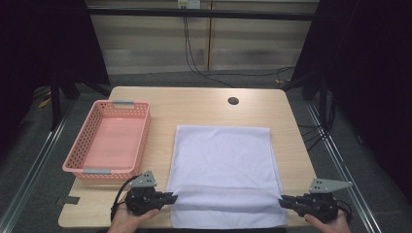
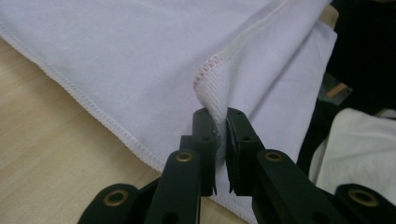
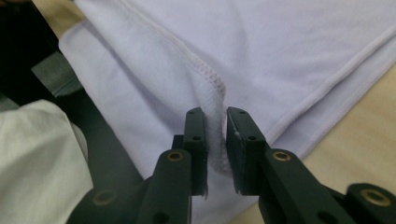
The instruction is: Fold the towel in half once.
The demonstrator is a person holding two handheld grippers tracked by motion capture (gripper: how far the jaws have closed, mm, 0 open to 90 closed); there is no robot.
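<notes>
table [image 1: 204, 109]: pale wood, round hole
cloth [image 1: 224, 165]: white, spread flat
basket [image 1: 136, 141]: pink, far left
left gripper [image 2: 221, 122], right gripper [image 3: 215, 122]: jaws narrow, cloth fold between
room: dark curtains, grey floor

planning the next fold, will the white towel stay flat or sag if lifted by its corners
The white towel probably sags: its hem bunches softly between the left gripper jaws and the right gripper jaws. Looks thin, so likely light. The knit texture should resist slipping.

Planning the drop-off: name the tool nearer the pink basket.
The left tool, at the cloth's near left corner just below the basket; the right tool sits across the cloth at its near right corner.
</notes>
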